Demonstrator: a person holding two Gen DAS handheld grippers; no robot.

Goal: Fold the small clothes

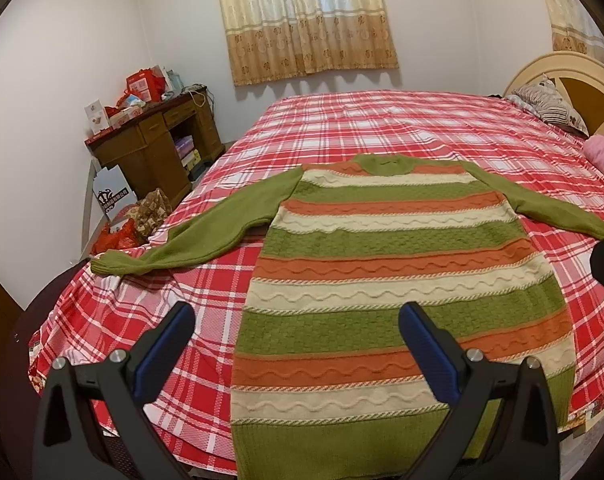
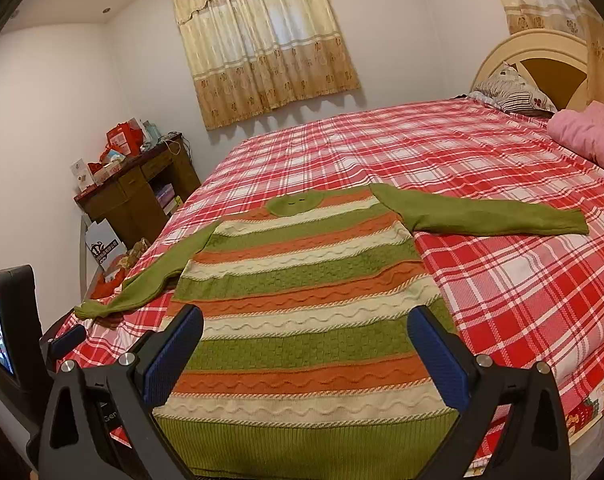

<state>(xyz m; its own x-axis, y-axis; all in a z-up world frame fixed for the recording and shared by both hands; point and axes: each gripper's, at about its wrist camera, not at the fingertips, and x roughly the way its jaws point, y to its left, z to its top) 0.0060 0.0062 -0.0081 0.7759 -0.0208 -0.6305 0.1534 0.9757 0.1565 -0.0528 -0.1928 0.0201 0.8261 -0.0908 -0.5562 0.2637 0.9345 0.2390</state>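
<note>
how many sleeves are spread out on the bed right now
2. The left sleeve reaches toward the bed's desk-side edge; the right sleeve stretches toward the pink bedding. Neither is folded yet.

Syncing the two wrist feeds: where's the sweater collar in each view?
Left wrist: collar sits right of centre, above mid-height, at the far end of the sweater.
Right wrist: collar sits at centre, just above mid-height, with the sweater running down toward the camera.
Shared landmark: the curtain on the far wall, behind the collar in both.
</note>
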